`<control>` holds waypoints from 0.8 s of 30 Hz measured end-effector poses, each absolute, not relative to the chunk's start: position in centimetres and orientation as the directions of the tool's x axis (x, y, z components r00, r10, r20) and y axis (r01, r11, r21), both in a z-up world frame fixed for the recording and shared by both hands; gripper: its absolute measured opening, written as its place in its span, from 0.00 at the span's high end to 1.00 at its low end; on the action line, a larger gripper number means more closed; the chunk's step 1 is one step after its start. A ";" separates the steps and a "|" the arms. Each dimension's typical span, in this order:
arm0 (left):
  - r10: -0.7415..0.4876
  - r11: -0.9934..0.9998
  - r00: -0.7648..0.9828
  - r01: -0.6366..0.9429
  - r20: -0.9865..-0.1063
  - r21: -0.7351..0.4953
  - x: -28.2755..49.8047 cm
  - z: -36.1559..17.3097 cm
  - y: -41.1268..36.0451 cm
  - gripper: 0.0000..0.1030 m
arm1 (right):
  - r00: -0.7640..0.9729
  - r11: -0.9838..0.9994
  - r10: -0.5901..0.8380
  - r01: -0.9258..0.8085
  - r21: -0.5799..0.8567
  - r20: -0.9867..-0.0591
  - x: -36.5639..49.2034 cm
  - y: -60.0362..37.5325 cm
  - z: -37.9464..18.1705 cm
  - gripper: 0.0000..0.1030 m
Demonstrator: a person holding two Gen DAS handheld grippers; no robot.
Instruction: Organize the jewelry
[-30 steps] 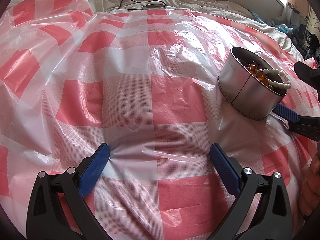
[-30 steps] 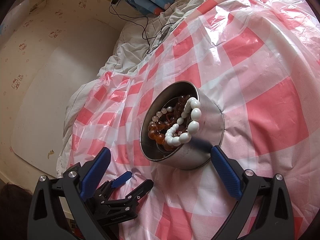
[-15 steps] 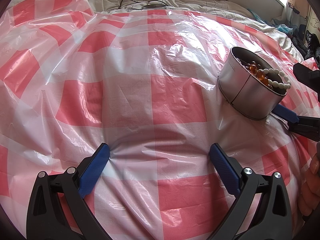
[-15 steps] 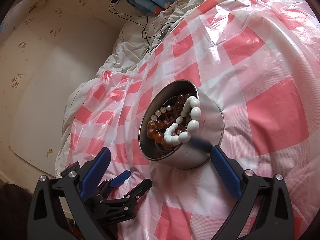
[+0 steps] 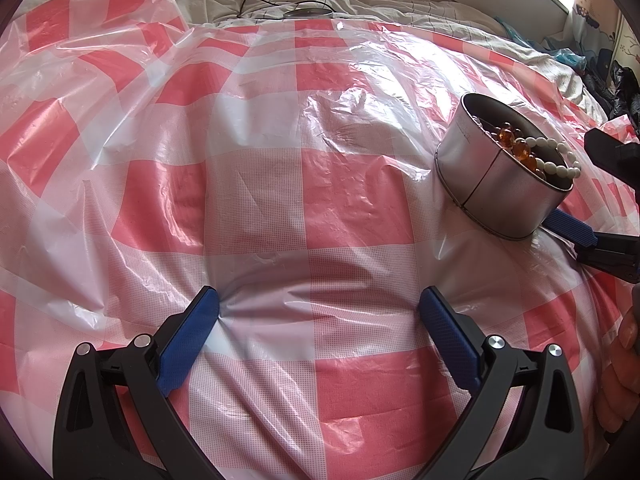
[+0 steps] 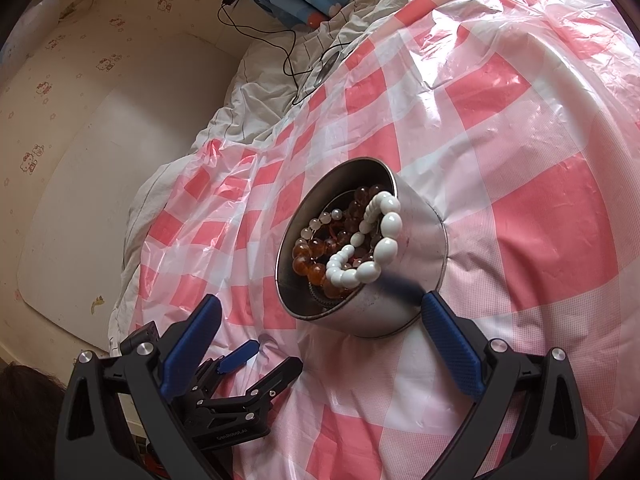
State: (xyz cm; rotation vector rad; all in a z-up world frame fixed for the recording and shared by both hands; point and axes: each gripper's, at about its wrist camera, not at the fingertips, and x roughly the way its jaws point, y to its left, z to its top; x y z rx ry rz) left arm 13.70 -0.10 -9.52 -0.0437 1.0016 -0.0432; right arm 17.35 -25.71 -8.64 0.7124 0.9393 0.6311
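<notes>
Bracelets (image 6: 362, 246) heaped in tin (image 6: 416, 264), lower ones possibly hidden | both jaws wide

Both the left claw (image 5: 320, 308) and right claw (image 6: 320, 316) gape wide, gripping nothing.

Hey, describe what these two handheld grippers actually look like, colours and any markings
Both match: the left gripper and right gripper have matte black plastic frames with triangular cut-outs, silver pivot bolts, and long blue textured pads lining each finger. White lettering on the left gripper's body, seen from the right wrist view, looks like a brand name. No cables or sleeves show.
</notes>
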 end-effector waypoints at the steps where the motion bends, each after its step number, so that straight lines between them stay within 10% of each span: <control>1: -0.056 0.998 0.538 0.016 -0.841 -0.056 13.7 -9.5 -0.1 0.07 | 0.450 0.611 0.747 -0.172 0.773 -0.490 17.4 -25.7 -8.7 0.07; 24: -0.056 0.998 0.538 0.016 -0.841 -0.056 13.7 -9.5 -0.1 0.07 | 0.449 0.638 0.732 -0.185 0.748 -0.513 17.4 -25.2 -8.8 0.07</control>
